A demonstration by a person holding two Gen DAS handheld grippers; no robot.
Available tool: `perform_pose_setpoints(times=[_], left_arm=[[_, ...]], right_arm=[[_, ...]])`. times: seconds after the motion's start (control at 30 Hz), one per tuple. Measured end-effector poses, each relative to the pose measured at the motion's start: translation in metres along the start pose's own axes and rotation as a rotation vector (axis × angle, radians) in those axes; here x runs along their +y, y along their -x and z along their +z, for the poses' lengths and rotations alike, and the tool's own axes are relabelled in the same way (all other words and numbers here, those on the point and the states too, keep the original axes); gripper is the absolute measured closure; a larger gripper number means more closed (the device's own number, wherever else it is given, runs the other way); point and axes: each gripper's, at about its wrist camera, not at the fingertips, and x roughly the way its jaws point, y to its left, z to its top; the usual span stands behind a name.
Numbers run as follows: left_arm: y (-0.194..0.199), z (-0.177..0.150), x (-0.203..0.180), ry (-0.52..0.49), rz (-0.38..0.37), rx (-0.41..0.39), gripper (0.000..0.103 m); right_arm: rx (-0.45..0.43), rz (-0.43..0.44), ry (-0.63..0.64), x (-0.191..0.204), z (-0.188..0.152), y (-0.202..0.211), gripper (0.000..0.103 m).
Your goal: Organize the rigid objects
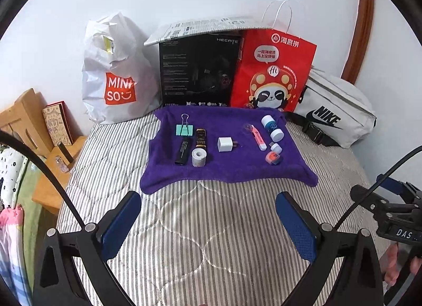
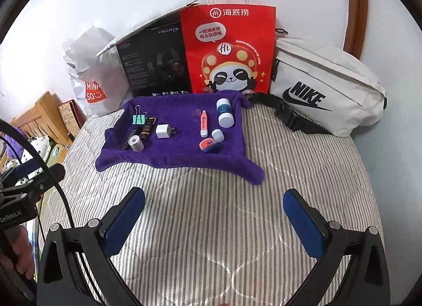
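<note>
room: a bed with a grey-and-white striped quilt (image 1: 211,226) against a white wall; along the wall stand a white plastic shopping bag (image 1: 116,73), a black cardboard box (image 1: 197,71), a red paper carrier bag with a panda print (image 1: 274,68) and a white fabric waist bag (image 1: 337,113).
surface: a purple terry towel (image 1: 226,168) spread on the quilt carries all the small things.
left cluster: a mint-green metal binder clip (image 1: 184,129), a black flat rectangular stick (image 1: 183,151), a dark brown and gold tube (image 1: 201,138) and a small white roll of tape (image 1: 198,157), close together, some touching.
middle: a white cube-shaped plug charger (image 1: 226,144) lies alone, prongs toward the right.
right cluster: a pink highlighter pen (image 1: 258,138), a white bottle with a blue label (image 1: 272,128), a small white cap (image 1: 276,148) and a round orange-and-blue tin (image 1: 274,158).
left tongs (image 1: 208,223): spread wide, empty, above bare quilt, short of the towel.
right tongs (image 2: 214,223): likewise apart, holding nothing, same distance back.
stage: i judge two neat groups could be a finished sort or a starting layout; i can't tell which.
doing it well: for any pick i'd come down square over one item, close across its narrow side, and watch the towel pile so it doesn't snag or drag neighbours.
</note>
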Motion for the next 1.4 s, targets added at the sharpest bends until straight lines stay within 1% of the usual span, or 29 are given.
perform_pose_setpoints(times=[0.83,1.4], left_arm=[[0.0012,-0.0017,-0.0001,-0.014,0.016,0.008,0.0],[-0.001,-0.0024,-0.0033,-0.029,0.024,0.019,0.0]], right_arm=[[-0.019,0.002,-0.004,0.0009,-0.0003,0.0092,0.0],[-0.01,0.0,-0.004,0.0002,0.0002,0.008,0.0]])
